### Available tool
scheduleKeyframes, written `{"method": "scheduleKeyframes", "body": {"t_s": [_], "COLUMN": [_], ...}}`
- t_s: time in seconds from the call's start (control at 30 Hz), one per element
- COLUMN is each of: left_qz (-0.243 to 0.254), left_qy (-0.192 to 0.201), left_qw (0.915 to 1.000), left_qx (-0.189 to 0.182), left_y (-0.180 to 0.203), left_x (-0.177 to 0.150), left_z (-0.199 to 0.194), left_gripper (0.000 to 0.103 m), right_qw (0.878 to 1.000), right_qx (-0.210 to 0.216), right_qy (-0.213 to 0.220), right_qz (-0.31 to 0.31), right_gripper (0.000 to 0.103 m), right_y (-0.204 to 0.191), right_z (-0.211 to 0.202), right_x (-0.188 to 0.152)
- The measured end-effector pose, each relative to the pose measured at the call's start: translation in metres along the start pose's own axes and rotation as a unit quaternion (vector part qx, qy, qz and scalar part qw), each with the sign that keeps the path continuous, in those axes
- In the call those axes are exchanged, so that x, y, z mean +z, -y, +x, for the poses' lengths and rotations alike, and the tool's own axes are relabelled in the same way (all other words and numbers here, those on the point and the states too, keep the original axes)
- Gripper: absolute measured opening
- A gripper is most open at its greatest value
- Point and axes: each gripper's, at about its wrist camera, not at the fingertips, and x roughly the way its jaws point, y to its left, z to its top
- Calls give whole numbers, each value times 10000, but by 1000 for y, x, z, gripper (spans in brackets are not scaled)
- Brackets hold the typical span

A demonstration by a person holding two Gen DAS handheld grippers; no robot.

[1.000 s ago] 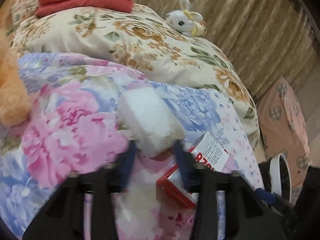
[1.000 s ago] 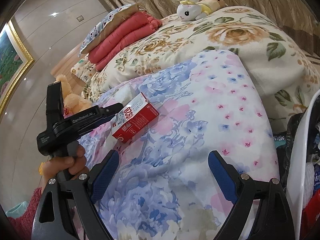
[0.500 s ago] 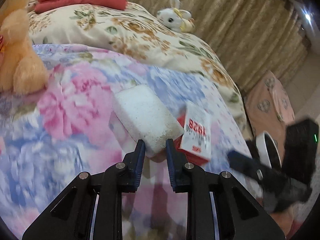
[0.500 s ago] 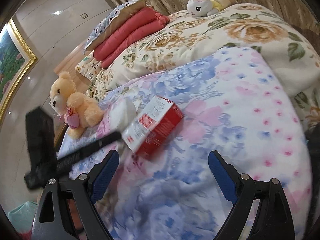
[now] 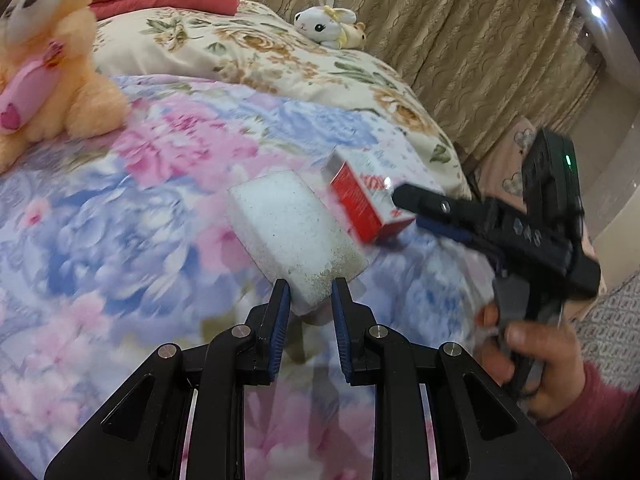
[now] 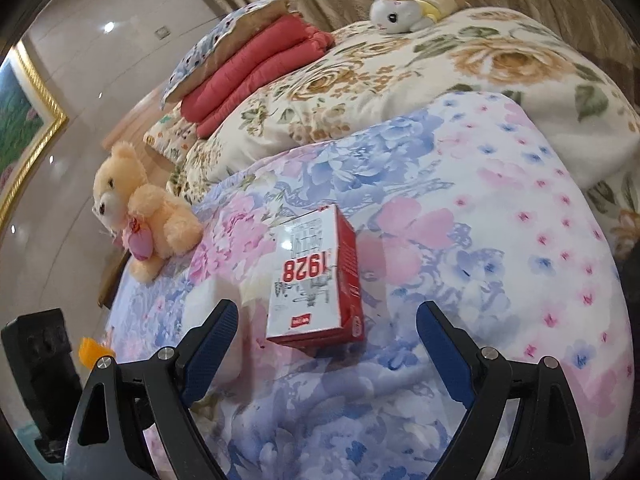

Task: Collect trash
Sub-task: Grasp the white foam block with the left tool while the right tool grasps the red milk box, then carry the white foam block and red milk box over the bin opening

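Bed [image 6: 520, 208]: floral quilt, trash items on near half. No bin visible in either view.
Teddy bear [image 6: 136, 212]: far left, not trash.
White foam block [image 5: 292, 228]: clamped at near corner by left tongs [image 5: 307, 300], blue pads pressing both sides. Judged collected, awaiting disposal.
Red-and-white carton [image 6: 316, 280]: lying flat on quilt, just right of foam block, not gripped.
Right tongs [image 6: 324, 340]: spread wide, empty, carton just ahead between fingers. Judged next pickup; task partway.
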Motion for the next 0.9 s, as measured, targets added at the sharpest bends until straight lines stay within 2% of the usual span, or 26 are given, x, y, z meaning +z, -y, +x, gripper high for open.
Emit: {"method": "scheduleKeyframes", "body": {"t_s": [0.2,0.23,0.27,0.3,0.37,0.53,0.63,0.8,0.87,0.9], "left_qz": [-65,-90,-119,-149,-244,-577,-679,-545,-479,-475], "left_qy": [-14,12,48,79,175,336,333,487,428,361], "left_qw": [9994,9993,9992,9991,9984,9948,9923,9860,9854,9859], "left_qx": [340,368,380,397,484,765,978,1498,1576,1565], "left_y": [-9,-10,-9,-8,-6,5,10,20,19,18], "left_x": [-8,-9,-10,-10,-13,-17,-14,-6,-6,-7], "left_z": [-11,-13,-16,-18,-22,-16,-7,5,12,14], "left_gripper": [23,27,30,34,60,75,75,74,50,50], "right_qw": [9960,9950,9933,9934,9943,9961,9973,9973,9966,9962], "right_qx": [-516,-613,-761,-763,-752,-717,-621,-647,-705,-730], "right_qy": [-210,-192,-190,-185,-131,-51,-60,-35,-35,-38], "right_qz": [-697,-764,-849,-835,-746,-517,-392,-343,-433,-472], "right_gripper": [90,83,65,55,54,54,55,59,60,60], "right_y": [-18,-19,-20,-18,-13,3,10,9,6,5], "right_z": [26,27,27,25,17,-11,-16,-16,-13,-12], "right_x": [4,4,3,3,0,-16,-23,-20,-20,-20]}}
